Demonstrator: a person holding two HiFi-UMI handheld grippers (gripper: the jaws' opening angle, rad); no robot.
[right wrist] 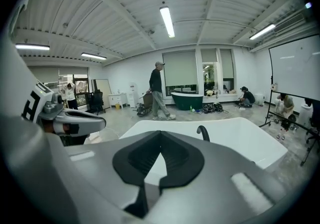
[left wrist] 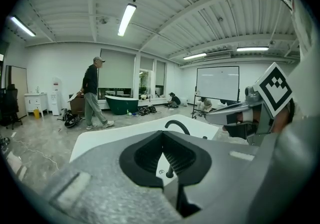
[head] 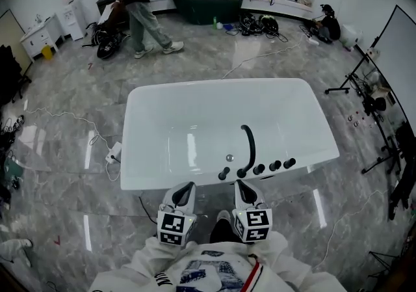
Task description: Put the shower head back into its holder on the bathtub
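As judged from above, task: apparently finished, nothing left to seat.
Slim black shower head (head: 224, 172): upright in holder on near rim of glossy white bathtub (head: 133, 154).
Left gripper (head: 185, 188): jaws closed, empty.
Right gripper (head: 242, 187): jaws closed, empty.

Bathtub (head: 156, 121) ctr, faucet (head: 250, 144) + knobs (head: 274, 166) on its near rim, 2nd tub (head: 205, 1) far behind.
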